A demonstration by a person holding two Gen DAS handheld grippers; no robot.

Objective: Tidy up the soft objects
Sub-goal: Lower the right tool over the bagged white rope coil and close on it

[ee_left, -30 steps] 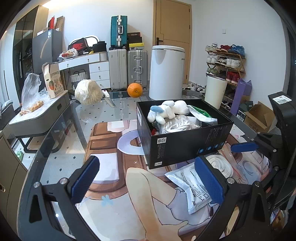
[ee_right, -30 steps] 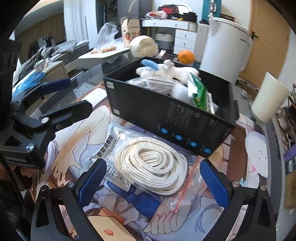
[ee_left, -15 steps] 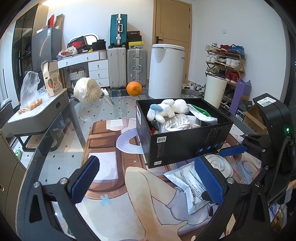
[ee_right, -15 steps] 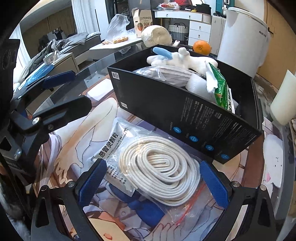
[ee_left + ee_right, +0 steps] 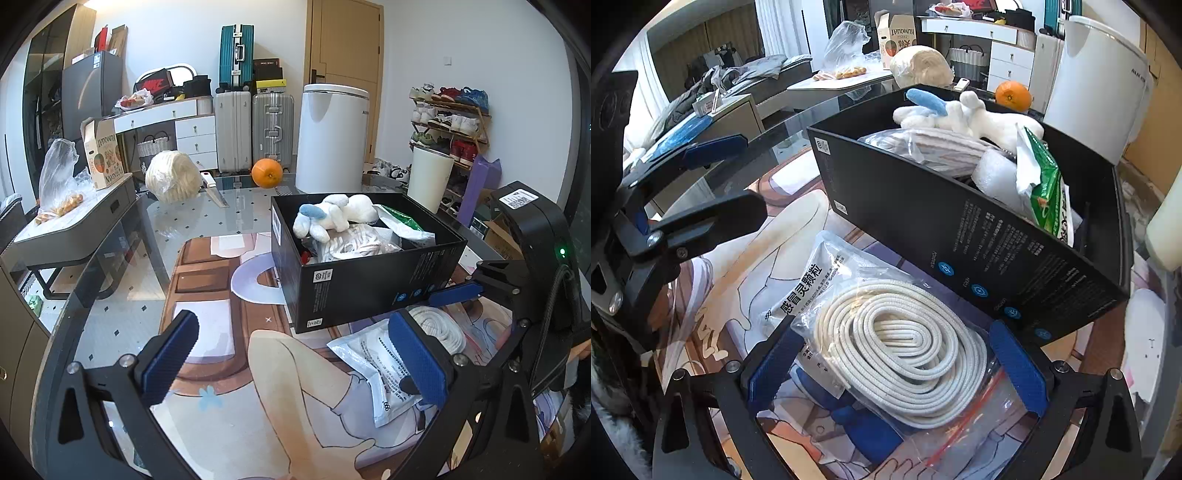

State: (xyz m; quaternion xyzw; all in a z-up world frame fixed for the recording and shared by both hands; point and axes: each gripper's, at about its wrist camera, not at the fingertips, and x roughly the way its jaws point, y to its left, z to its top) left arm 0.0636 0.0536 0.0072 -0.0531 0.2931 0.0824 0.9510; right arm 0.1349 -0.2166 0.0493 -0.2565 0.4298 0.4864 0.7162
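Black box (image 5: 960,236), white rope coil (image 5: 905,343), blue-eared white plush (image 5: 334,216).

Right gripper (image 5: 892,363) closer, astride the bagged rope (image 5: 905,354) (jaws wide).

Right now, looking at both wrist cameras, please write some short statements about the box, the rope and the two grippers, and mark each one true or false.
1. The coiled white rope lies in a clear zip bag. True.
2. The black box is empty. False: it holds a white plush toy, a green packet and more.
3. The right gripper is open, its fingers on either side of the rope. True.
4. The left gripper grips the plush toy. False: it is open and holds nothing.
5. The orange sits inside the box. False: it rests on the glass table beyond it.
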